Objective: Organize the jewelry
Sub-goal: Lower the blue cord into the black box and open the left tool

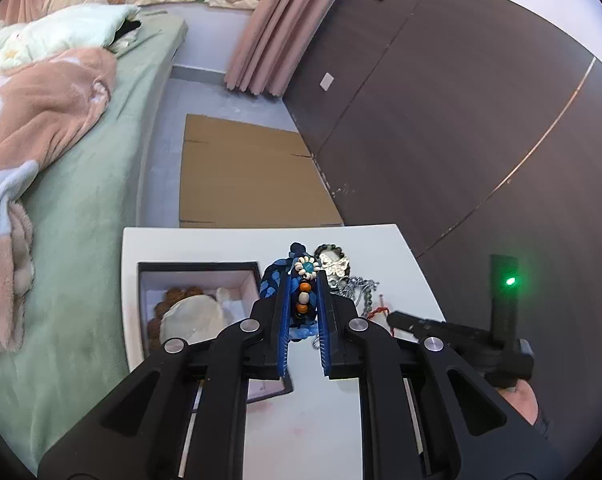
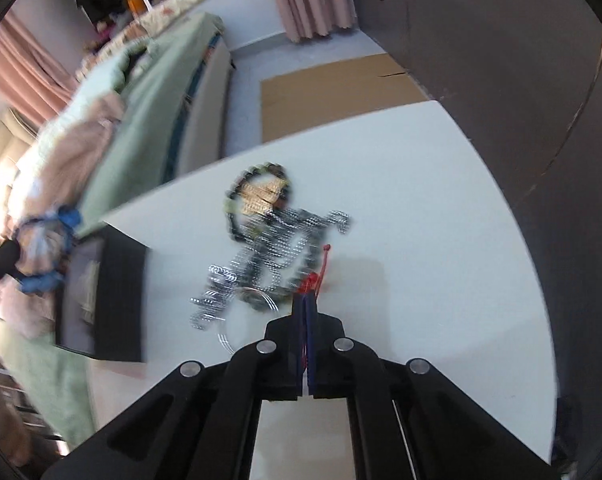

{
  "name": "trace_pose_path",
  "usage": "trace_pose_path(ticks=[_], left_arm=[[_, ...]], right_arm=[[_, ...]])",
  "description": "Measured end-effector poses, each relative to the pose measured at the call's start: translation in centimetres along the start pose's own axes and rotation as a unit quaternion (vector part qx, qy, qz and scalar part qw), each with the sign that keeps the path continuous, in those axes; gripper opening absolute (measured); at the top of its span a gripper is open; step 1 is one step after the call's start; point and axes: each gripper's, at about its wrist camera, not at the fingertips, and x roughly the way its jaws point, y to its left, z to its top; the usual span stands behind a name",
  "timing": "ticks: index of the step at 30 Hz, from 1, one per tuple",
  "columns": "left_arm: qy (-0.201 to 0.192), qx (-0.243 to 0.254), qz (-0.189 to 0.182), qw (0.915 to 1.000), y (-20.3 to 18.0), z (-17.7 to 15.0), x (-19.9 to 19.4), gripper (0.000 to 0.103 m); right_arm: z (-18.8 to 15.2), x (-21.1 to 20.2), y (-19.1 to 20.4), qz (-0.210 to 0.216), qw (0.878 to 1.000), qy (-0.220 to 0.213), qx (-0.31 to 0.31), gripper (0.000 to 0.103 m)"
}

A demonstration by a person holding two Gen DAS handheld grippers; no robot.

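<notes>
My left gripper [image 1: 303, 280] is shut on a blue beaded necklace [image 1: 304, 295] with a shell flower and orange and white beads, held above the white table [image 1: 237, 246] beside the open black jewelry box [image 1: 199, 280]. The box holds brown beads and a pale pouch [image 1: 193, 314]. My right gripper [image 2: 307, 300] is shut on a red cord [image 2: 319, 272] at the edge of a blurred pile of silver chains [image 2: 277, 256] and a dark bead bracelet [image 2: 257, 192] on the table. The same pile shows in the left wrist view [image 1: 341, 276].
A bed with green sheet [image 1: 89, 208] and peach blanket lies left of the table. Flat cardboard [image 1: 245, 172] lies on the floor beyond it. A dark wall [image 1: 461, 128] runs along the right. The box appears at the left in the right wrist view [image 2: 113, 300].
</notes>
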Motion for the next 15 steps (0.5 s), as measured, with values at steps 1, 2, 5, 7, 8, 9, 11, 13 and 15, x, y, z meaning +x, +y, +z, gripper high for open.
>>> trace_pose_path(ticks=[1,2,5,7,8,9,11,13,15], left_arm=[[-0.001,-0.002,0.001,1.0,0.3,0.0,-0.2,0.013],[-0.001,-0.003,0.002,1.0,0.4,0.1,-0.4,0.013],[0.004,-0.016,0.008,0.9998,1.4,0.2,-0.9,0.015],[0.009,-0.028,0.014,0.9995,2.3,0.3,-1.1,0.032],[0.003,-0.035,0.023,0.9991,2.9,0.3,-1.4,0.047],[-0.005,-0.039,0.031,0.9987,3.3,0.4,-1.8,0.051],[-0.015,-0.046,0.039,0.9981,4.2,0.7,-2.5,0.055],[-0.025,-0.052,0.043,0.9974,4.8,0.9,-3.2,0.063],[-0.031,-0.052,0.054,0.9967,5.2,1.0,-3.7,0.066]], right_arm=[[0.1,-0.2,0.1,0.01,1.0,-0.003,0.003,0.001],[0.2,-0.5,0.3,0.024,1.0,-0.007,0.008,0.001],[0.4,-1.5,1.2,0.054,0.998,-0.027,0.016,0.001],[0.6,-1.9,2.0,0.075,0.996,-0.037,0.018,0.001],[0.6,-2.3,2.5,0.094,0.994,-0.046,0.018,0.001],[0.6,-2.6,2.8,0.108,0.993,-0.052,0.017,0.001],[0.5,-3.3,4.3,0.14,0.988,-0.065,0.012,0.001],[0.3,-3.7,5.8,0.167,0.983,-0.074,0.004,0.001],[0.1,-3.8,7.2,0.192,0.978,-0.078,-0.003,0.001]])
